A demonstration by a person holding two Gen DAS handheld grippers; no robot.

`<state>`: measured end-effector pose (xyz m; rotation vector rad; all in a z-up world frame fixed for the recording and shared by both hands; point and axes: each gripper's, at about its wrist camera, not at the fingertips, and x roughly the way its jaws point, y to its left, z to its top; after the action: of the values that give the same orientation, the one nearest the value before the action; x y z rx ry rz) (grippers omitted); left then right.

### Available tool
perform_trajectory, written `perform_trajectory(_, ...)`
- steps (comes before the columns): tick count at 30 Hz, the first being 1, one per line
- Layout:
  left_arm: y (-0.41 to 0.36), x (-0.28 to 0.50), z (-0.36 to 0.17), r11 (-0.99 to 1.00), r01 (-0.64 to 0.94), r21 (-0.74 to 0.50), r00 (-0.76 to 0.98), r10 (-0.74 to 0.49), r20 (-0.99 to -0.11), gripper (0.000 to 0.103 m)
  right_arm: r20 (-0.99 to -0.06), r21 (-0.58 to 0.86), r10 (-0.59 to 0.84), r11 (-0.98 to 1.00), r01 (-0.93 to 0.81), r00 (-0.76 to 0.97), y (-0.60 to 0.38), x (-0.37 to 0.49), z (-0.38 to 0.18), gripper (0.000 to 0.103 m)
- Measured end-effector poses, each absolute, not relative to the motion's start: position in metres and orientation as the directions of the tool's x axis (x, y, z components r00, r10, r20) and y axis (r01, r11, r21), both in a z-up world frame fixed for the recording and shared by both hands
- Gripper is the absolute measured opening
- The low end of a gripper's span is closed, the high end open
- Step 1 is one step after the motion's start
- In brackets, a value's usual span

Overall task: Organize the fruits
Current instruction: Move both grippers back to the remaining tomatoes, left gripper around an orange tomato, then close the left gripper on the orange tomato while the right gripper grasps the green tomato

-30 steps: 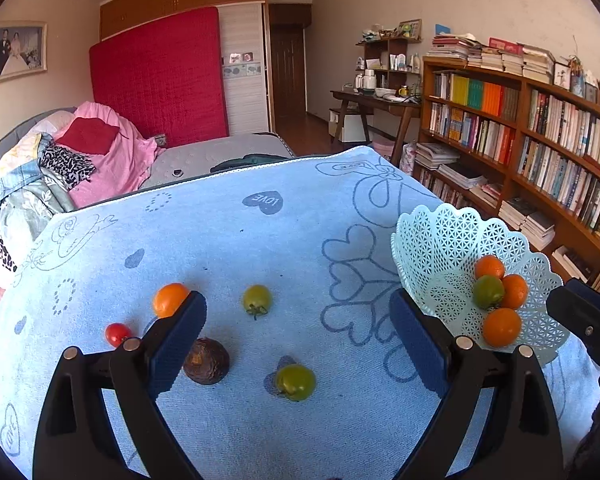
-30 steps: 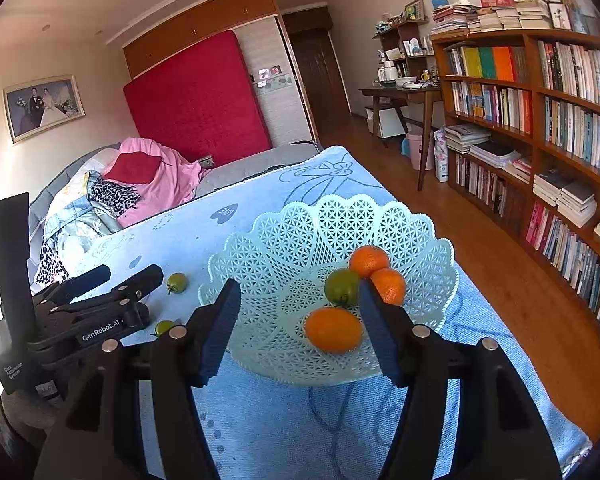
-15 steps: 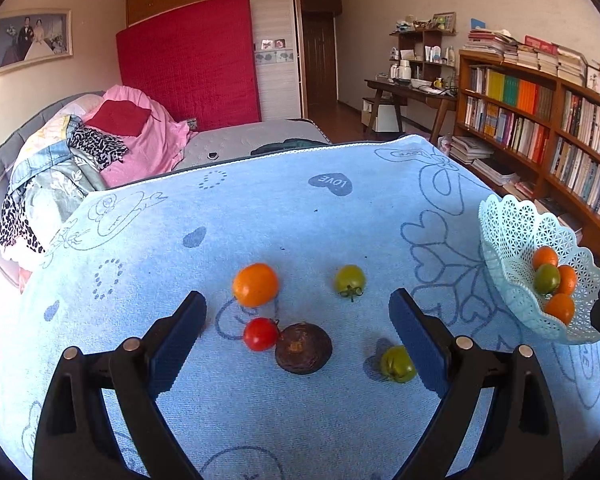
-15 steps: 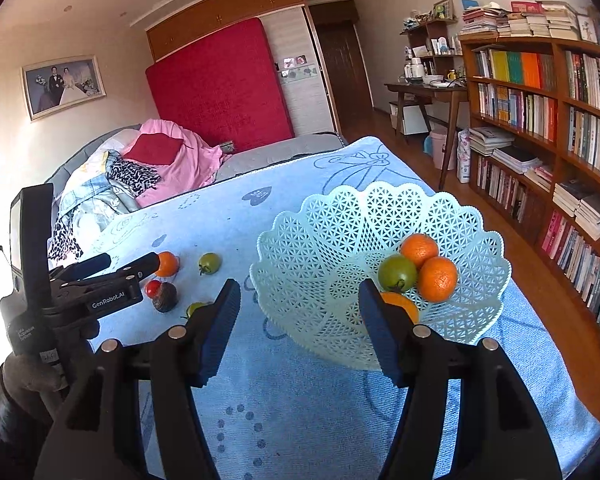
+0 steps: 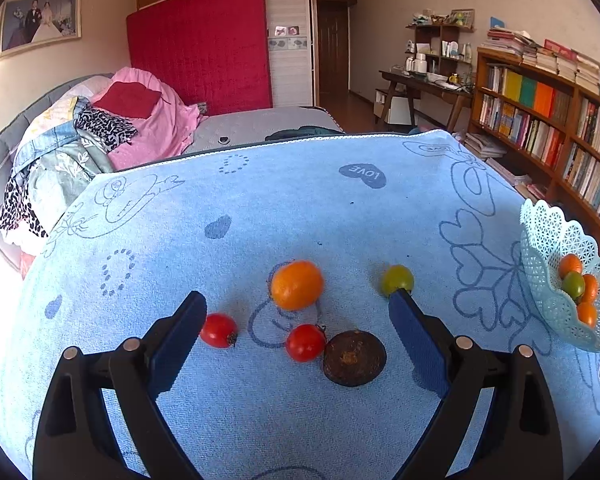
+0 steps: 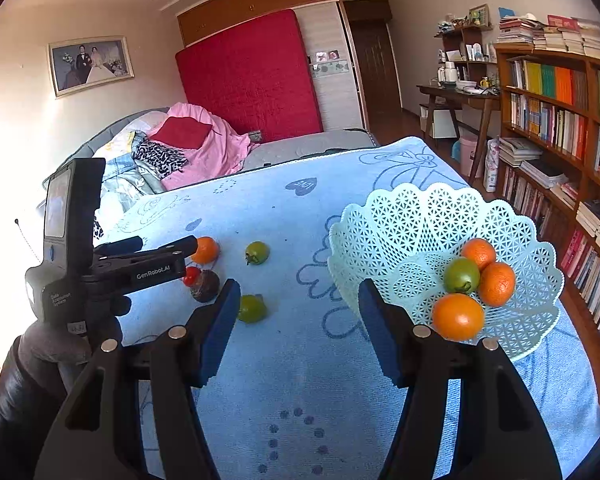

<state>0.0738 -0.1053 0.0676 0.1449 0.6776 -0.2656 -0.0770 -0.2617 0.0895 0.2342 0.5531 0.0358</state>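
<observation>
Left gripper is hovering with jaws spread and empty over loose fruit on the blue towel: an orange, a red tomato and a dark brown fruit are lying between its fingers. Right gripper is likewise standing spread and empty; the lattice basket, holding three oranges and a green tomato, is sitting just right of it.

Blue patterned cloth carries loose fruit and lattice basket.
</observation>
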Motion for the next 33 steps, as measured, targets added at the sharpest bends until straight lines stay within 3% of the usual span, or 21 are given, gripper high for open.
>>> perform_trajectory(12, -0.11, 0.105, 0.057, 0.947, 0.313, 0.073, 0.724, -0.188, -0.664, 0.085, -0.551, 0.248, 0.19, 0.967, -0.057, 0.813, -0.233, -0.056, 0.081, 0.063)
perform_trajectory(33, -0.107, 0.155, 0.022, 0.959, 0.284, -0.021, 0.611, -0.197, -0.766, 0.057, -0.642, 0.238, 0.246, 0.964, -0.116, 0.727, -0.21, -0.017, 0.051, 0.063)
